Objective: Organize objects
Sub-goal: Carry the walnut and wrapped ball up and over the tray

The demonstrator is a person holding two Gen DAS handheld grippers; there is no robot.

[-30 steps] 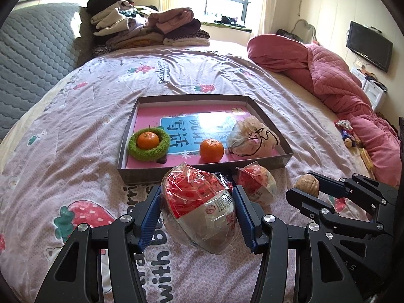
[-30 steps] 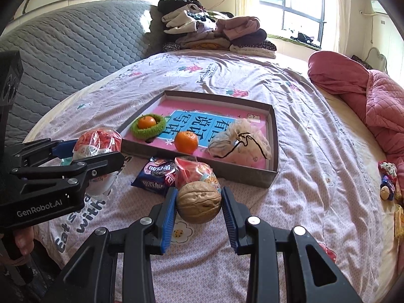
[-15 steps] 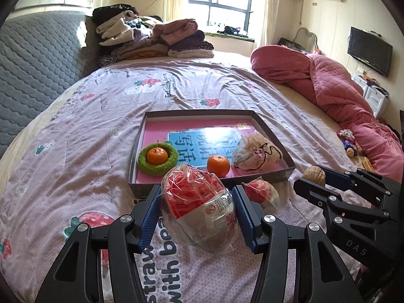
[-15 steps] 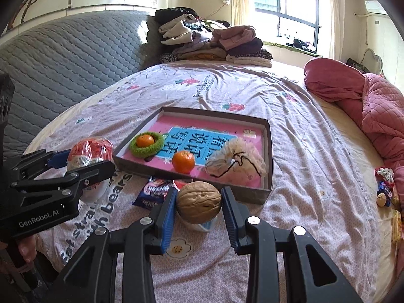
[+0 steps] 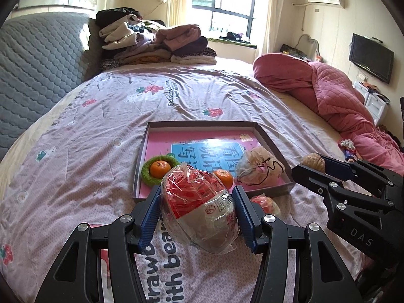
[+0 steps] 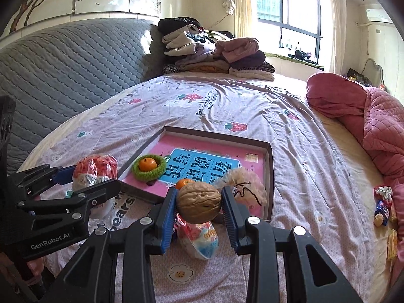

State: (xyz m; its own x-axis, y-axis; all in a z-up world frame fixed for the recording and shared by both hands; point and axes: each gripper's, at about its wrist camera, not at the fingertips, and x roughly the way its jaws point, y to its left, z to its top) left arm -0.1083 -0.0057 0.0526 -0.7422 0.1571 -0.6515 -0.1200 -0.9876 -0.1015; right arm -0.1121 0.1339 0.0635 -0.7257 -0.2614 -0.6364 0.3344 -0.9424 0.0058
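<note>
A bedroom: a wide bed (image 5: 106, 136) under a lilac strawberry-print sheet, folded clothes (image 5: 156, 45) stacked at the far end, a pink quilt (image 5: 328, 96) bunched on the right. A shallow grey tray (image 5: 202, 125) with a glossy pink floor lies mid-bed and looks like the collecting place.

The left gripper (image 5: 197, 217) pinches a snack bag (image 5: 199, 204) of crinkly clear film, red above and white below, held clear of the sheet just near of the tray. The right gripper (image 6: 199, 208) pinches a walnut (image 6: 198, 202), hard, ridged and oval, gripped across its width so it cannot roll out.

In the tray sit an orange (image 5: 159, 168) nested in a fuzzy green ring (image 5: 149, 176), a second orange (image 5: 223, 176) and a knotted thin bag (image 5: 257, 166). A small wrapped snack (image 6: 198, 237) lies on the sheet below the walnut, not yet collected. Both held things seem bound for the tray.
</note>
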